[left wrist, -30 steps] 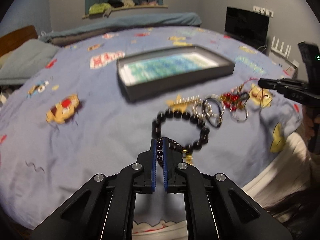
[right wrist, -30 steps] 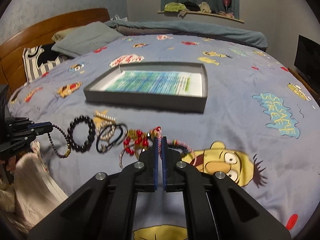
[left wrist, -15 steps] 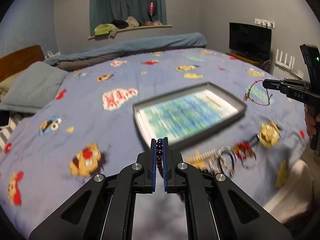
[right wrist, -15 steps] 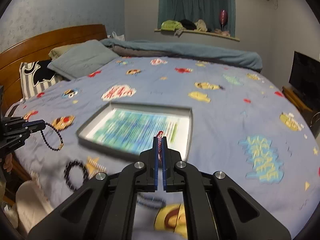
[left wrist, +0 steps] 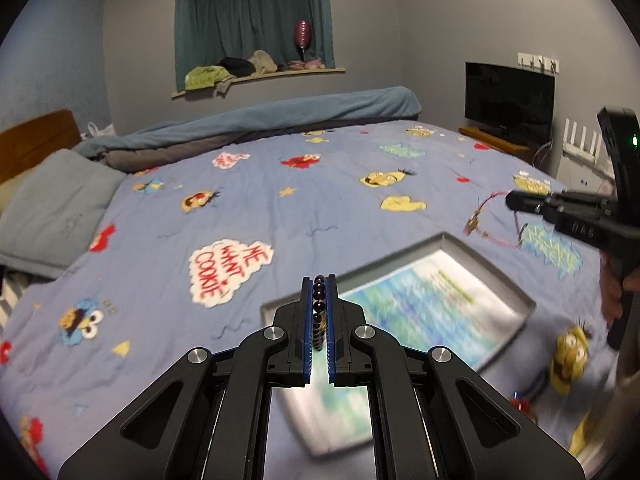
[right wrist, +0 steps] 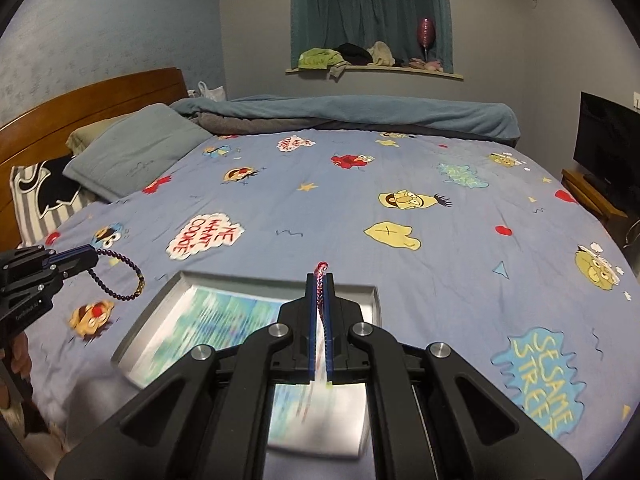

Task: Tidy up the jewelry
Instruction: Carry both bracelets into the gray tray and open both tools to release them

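Jewelry is split between the two grippers. The left gripper (left wrist: 319, 280) is closed on a dark bead bracelet (left wrist: 318, 312), whose loop hangs below its tips in the right wrist view. The right gripper (right wrist: 319, 276) is pinched on a red cord bracelet (right wrist: 321, 280), which dangles with a small gold charm in the left wrist view. Just below and ahead of both grippers lies a grey tray (right wrist: 370, 292), blurred by motion; its bottom shows a blue-green printed sheet and no jewelry that I can make out. Red pieces (left wrist: 522, 406) lie on the bed (left wrist: 280, 216) to the right of the left gripper, partly cut off. A second ago both bracelets were down among the pile near the bed's edge; now they hang above the tray.
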Demonstrator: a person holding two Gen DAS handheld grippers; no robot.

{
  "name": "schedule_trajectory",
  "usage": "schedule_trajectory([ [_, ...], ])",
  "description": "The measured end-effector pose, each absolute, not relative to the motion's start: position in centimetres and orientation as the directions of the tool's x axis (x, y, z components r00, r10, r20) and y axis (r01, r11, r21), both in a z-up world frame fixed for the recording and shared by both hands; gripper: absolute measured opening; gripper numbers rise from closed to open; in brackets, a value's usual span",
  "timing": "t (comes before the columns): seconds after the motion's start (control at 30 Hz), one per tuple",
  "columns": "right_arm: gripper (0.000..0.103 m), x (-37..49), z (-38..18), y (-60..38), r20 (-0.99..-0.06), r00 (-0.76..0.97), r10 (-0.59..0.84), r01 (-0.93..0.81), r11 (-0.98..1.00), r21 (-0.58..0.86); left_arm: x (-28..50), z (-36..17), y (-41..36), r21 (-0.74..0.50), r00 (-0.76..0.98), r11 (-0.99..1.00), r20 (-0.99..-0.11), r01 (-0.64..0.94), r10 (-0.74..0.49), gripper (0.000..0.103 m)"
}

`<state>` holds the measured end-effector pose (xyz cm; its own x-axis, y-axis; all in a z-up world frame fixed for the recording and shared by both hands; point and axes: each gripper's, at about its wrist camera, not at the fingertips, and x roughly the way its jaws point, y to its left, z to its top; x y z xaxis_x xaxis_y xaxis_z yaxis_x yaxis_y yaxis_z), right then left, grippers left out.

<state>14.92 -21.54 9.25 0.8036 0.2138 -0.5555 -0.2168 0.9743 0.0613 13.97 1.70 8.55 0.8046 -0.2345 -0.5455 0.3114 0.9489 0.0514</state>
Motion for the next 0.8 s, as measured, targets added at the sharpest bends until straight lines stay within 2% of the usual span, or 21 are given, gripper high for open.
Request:
schedule_trajectory([
  [0.47,0.003,20.8,3.0,-18.7,-0.622,0.767,0.158,-0.202,0.979,-0.001,22.5,0.8,1.3,-0.115,0.690,0.954,-0.667,0.277,-0.281,0.006],
  [0.8,0.003,21.6,0.0,-17.9,-0.691,0.712,0.126,-0.202,0.979,-0.029,23.4,-2.2,1.8,-0.050,0.657,0.968,-0.726,0.244,-0.203,0.006],
])
